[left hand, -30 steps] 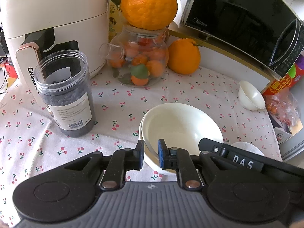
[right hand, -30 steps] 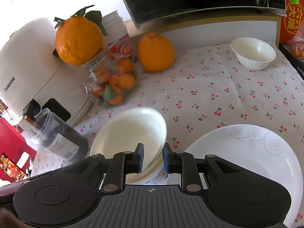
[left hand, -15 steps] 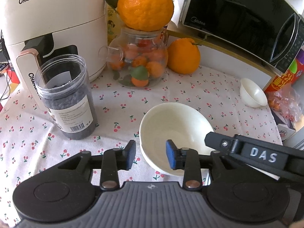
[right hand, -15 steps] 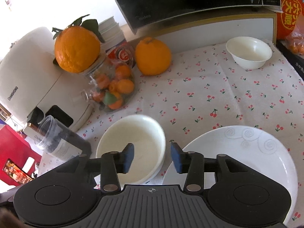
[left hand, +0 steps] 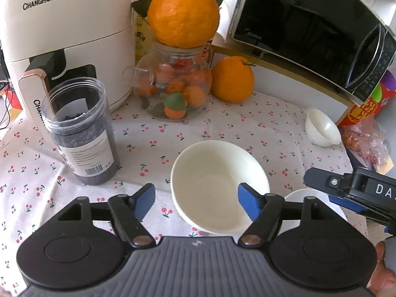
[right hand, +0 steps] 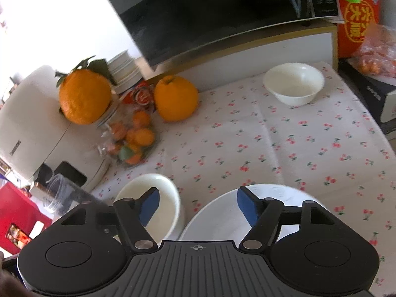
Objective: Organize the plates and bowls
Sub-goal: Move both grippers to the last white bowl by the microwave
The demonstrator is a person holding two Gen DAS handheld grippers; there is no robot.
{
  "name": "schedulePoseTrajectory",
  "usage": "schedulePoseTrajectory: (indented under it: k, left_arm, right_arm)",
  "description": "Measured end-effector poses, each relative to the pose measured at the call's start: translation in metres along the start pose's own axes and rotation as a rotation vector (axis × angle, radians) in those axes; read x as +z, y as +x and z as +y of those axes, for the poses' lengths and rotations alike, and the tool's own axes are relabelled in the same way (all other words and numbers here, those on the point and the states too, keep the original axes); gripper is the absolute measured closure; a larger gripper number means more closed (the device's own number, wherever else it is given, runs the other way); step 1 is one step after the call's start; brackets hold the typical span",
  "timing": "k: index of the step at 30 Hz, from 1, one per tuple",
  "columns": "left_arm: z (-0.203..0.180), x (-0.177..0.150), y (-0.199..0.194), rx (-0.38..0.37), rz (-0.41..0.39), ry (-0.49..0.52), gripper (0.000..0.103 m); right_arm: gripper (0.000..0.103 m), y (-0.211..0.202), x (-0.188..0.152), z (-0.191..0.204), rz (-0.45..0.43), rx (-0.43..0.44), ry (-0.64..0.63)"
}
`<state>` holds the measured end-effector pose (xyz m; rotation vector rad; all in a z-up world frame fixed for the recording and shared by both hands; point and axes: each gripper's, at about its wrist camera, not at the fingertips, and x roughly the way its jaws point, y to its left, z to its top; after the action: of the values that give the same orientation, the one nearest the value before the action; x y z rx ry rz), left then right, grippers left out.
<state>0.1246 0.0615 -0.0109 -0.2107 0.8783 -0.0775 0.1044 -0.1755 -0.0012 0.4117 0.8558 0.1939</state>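
Note:
A deep white bowl (left hand: 217,183) (right hand: 160,198) stands on the cherry-print cloth. My left gripper (left hand: 196,200) hangs just over its near rim, jaws opening; the bowl lies between the blue pads (left hand: 247,203) but they do not press it. My right gripper (right hand: 198,204) (left hand: 346,190) is also opening, holding nothing; its left pad (right hand: 148,203) hovers over the bowl, its right over a white plate (right hand: 222,212) (left hand: 299,195) right of the bowl. A small white bowl (right hand: 294,84) (left hand: 321,128) sits at the far right.
At the back stand a white air fryer (left hand: 61,37), a jar of dark beans (left hand: 81,133), a glass jar of small oranges (left hand: 173,89) topped by a large orange (left hand: 183,12), another orange (left hand: 232,79) and a microwave (left hand: 309,24). A red box (left hand: 366,109) lines the right edge.
Both grippers were shut on the bowl's near rim; both have opened wide and let it go. The right gripper has drawn back to the right, over the plate.

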Motion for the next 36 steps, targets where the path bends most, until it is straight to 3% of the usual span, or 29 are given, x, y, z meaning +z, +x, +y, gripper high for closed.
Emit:
schedulePoseTrajectory:
  k: [17, 29, 36]
  left_arm:
    - [-0.055, -0.003, 0.004, -0.034, -0.019, 0.076, 0.002]
    - [-0.103, -0.004, 0.033, -0.016, -0.002, 0.181, 0.001]
    - [-0.129, 0.009, 0.056, -0.005, 0.003, 0.247, 0.001]
  right_arm:
    - [0.013, -0.028, 0.009, -0.064, -0.032, -0.103, 0.022]
    - [0.009, -0.03, 0.006, -0.104, -0.037, -0.166, -0.044]
    - [0.009, -0.013, 0.035, -0.129, -0.032, -0.173, -0.002]
